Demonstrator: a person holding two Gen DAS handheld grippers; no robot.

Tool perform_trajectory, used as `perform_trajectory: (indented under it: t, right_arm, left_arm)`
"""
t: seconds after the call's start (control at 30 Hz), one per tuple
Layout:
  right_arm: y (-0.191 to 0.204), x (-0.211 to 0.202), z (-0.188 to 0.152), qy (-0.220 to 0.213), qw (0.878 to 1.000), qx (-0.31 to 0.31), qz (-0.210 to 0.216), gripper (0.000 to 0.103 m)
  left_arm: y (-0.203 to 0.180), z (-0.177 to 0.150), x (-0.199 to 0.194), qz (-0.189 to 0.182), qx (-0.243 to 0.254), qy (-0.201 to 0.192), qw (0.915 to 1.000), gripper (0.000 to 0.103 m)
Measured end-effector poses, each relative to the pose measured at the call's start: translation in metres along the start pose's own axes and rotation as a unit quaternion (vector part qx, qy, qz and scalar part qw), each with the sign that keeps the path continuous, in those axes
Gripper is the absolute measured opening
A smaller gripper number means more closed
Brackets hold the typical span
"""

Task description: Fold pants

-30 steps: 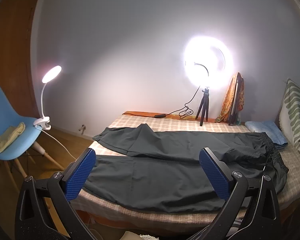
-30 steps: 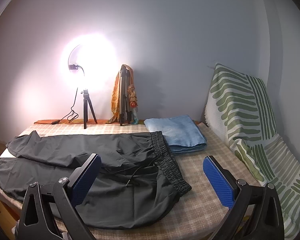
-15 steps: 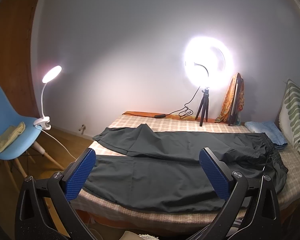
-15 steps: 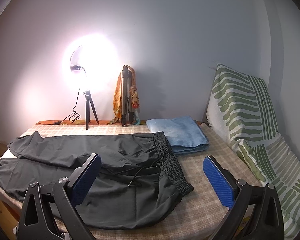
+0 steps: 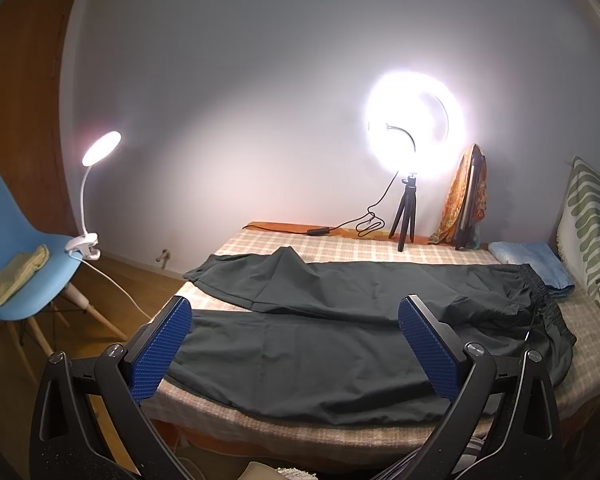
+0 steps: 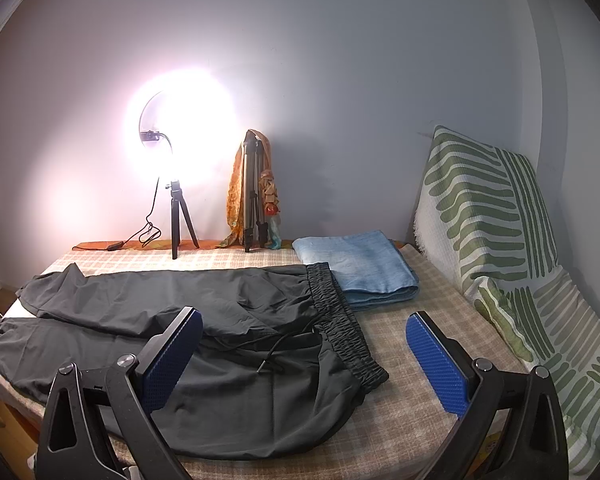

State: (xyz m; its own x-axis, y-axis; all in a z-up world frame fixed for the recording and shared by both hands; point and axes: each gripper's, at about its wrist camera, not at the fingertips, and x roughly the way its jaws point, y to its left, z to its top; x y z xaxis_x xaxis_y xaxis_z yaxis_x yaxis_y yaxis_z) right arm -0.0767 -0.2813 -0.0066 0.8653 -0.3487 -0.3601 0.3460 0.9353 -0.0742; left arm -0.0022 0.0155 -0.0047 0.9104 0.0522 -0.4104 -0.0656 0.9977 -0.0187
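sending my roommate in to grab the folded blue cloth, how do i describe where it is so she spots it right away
On the checked bed, look at the far corner by the green-striped cushion. The folded blue cloth lies flat there, just past the waistband of the dark pants. It is the only pale blue, neatly folded thing on the bed.

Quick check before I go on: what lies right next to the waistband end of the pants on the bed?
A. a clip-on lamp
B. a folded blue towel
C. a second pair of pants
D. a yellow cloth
B: in the right wrist view a folded blue towel lies right beside the elastic waistband of the dark pants.
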Motion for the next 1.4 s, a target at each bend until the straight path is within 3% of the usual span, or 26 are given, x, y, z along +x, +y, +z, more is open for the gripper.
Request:
perform_trajectory:
  t: [0.9,1.4]
  right_arm:
    - [0.005,0.005,-0.001,0.000,1.000,-0.002,0.006,0.103]
    - [0.011,0.019,0.007,0.002,1.000,-0.009,0.025,0.103]
  left_arm:
    - [0.002,-0.001,0.001,0.001,0.001,0.000,1.0000,0.103]
    - [0.014,0.002,0.020,0.017,0.007,0.017,0.9997,0.103]
